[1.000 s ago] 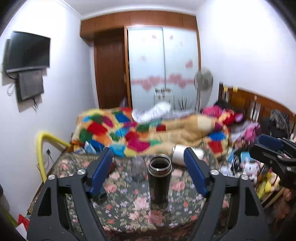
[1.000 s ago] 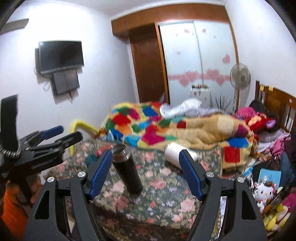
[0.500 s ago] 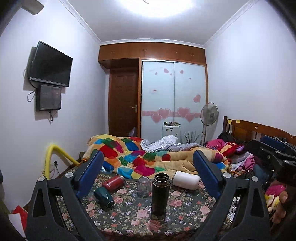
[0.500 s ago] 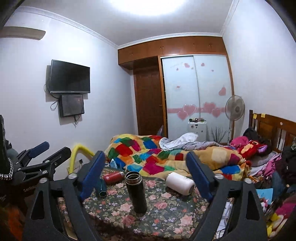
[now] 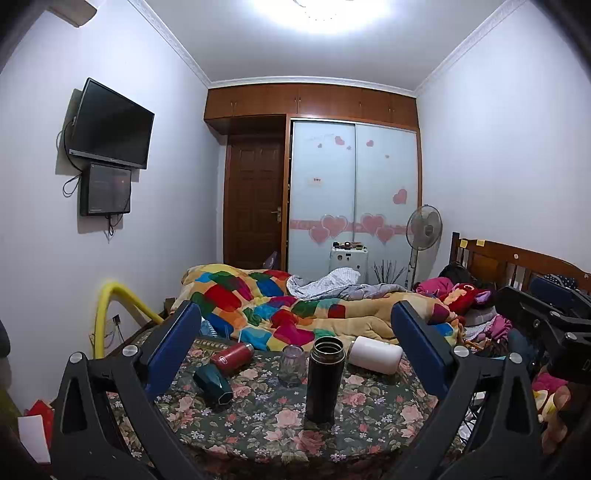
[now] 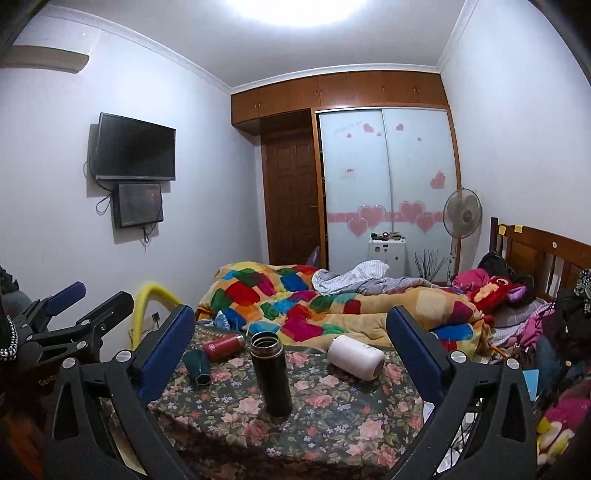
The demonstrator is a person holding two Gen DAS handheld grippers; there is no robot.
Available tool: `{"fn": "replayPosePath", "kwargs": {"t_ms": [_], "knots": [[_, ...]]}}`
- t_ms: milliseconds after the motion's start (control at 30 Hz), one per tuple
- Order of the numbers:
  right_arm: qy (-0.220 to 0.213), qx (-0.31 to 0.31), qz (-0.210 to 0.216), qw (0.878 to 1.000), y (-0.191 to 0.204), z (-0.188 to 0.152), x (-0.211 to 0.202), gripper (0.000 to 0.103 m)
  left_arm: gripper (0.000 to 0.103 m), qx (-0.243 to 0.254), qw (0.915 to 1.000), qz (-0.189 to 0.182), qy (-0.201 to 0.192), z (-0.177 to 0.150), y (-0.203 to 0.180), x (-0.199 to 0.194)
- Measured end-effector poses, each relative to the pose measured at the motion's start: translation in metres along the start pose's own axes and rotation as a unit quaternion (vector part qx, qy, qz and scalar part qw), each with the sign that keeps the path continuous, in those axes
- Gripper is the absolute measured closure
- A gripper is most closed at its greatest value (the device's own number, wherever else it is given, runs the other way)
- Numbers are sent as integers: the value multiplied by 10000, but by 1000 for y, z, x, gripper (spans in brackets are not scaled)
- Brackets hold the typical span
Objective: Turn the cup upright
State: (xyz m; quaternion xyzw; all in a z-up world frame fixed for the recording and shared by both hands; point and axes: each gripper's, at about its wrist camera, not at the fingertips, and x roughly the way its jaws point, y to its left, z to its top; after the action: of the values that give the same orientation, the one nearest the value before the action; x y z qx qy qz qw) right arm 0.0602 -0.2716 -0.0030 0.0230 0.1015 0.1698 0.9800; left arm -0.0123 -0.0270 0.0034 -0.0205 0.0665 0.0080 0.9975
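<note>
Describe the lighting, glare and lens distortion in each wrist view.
Left wrist view: the ceiling light blows out to pure white, walls bow outward, corners darken; the black flask stays sharp. Right wrist view: same overexposed ceiling glare, curved wardrobe edges, dark vignette in the corners; the floral tablecloth is evenly lit, with soft shadows.

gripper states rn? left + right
Left gripper: open, holding nothing, short of the black flask.
Right gripper: open, holding nothing.
</note>
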Motion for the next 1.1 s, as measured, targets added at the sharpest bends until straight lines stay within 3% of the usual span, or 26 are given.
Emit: {"fn": "replayPosePath", "kwargs": {"t_ms": [1100], "knots": [[37,8,21,10000,3,-3,-3,0,0,23,10000,-69,39,-1,-7,-1]]}}
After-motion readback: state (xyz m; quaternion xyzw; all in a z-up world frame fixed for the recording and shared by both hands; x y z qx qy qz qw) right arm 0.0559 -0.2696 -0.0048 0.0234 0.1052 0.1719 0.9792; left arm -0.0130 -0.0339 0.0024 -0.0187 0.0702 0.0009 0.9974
